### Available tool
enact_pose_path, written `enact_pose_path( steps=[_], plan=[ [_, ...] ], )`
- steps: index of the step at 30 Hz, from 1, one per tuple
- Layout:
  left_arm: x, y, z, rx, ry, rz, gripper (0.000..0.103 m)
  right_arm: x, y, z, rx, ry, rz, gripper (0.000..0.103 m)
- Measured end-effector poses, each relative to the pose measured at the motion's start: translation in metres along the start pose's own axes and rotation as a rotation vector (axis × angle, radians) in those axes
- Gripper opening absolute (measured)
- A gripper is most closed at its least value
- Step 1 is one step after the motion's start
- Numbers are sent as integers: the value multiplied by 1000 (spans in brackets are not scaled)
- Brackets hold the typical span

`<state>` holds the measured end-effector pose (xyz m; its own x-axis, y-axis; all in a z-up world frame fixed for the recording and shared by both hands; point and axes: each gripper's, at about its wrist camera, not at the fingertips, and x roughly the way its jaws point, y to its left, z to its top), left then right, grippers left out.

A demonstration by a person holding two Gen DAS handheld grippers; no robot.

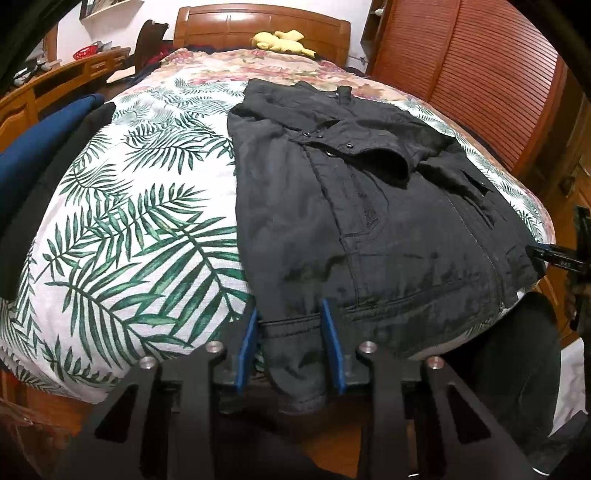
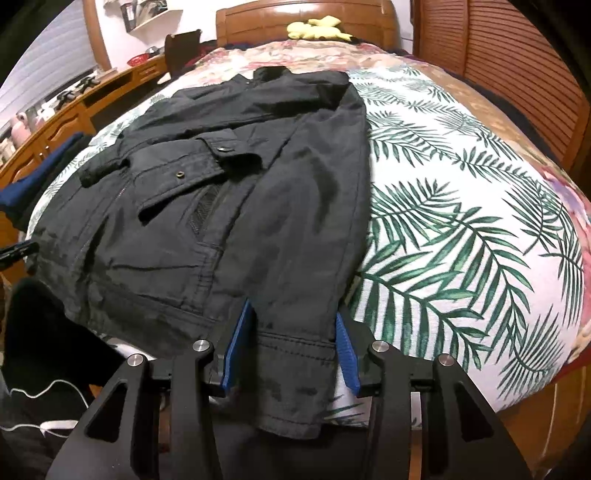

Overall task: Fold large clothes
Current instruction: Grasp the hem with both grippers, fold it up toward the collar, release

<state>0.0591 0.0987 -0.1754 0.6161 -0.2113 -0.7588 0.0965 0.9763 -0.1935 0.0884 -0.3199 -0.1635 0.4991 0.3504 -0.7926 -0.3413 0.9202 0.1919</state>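
A black jacket lies on a bed with a palm-leaf cover, both sleeves folded in over its body. Its hem hangs over the near bed edge. My left gripper is open, its blue pads on either side of the left hem corner. In the right wrist view the jacket lies left of centre. My right gripper is open, its pads straddling the right hem corner. The right gripper's tip shows at the right edge of the left wrist view.
A wooden headboard and a yellow plush toy are at the far end. Blue and black clothes lie at the left bed edge. A wooden desk stands left, a slatted wardrobe right.
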Motion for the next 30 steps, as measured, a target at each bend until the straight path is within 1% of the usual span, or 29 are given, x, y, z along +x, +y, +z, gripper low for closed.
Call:
enact_pose_path(
  steps=[2,5,6,7,8,9,10,12,16,17,19,20,22,24,30],
  plan=[
    [-2,1,1,-5,-4,-7,22,-2,1,2,0,-5,10,41],
    [-5,-1,3,6,-13,-18,14,-1,4,1,-18,0,-2,40],
    [-6,-2,4,10,-15,-20,12,1,4,1,-22,2,-6,37],
    [-8,-4,5,17,-22,-20,7,1,4,1,-26,2,-7,29],
    [-11,-6,7,23,-31,-22,5,0,4,1,-25,-3,5,26],
    [-15,-8,9,25,-41,-24,4,-1,3,3,-22,-8,18,19],
    [-21,-9,13,25,-56,-26,3,-5,4,5,-22,-20,26,15],
    [-37,-13,23,33,-97,-33,3,-17,7,13,-27,-58,33,13],
    [-70,-22,47,56,-170,-53,3,-56,15,38,-38,-178,54,10],
    [-80,-25,55,62,-184,-72,3,-71,20,47,-45,-225,54,9],
    [-94,-29,69,53,-203,-133,2,-93,26,60,-50,-294,66,8],
    [-102,-33,75,65,-218,-139,2,-110,32,67,-59,-353,64,8],
    [-121,-43,89,100,-262,-126,2,-133,42,77,-86,-414,65,8],
    [-145,-50,104,117,-310,-132,2,-156,48,87,-94,-469,68,8],
    [-213,-62,136,160,-439,-131,2,-222,56,111,-131,-595,46,8]
  ],
)
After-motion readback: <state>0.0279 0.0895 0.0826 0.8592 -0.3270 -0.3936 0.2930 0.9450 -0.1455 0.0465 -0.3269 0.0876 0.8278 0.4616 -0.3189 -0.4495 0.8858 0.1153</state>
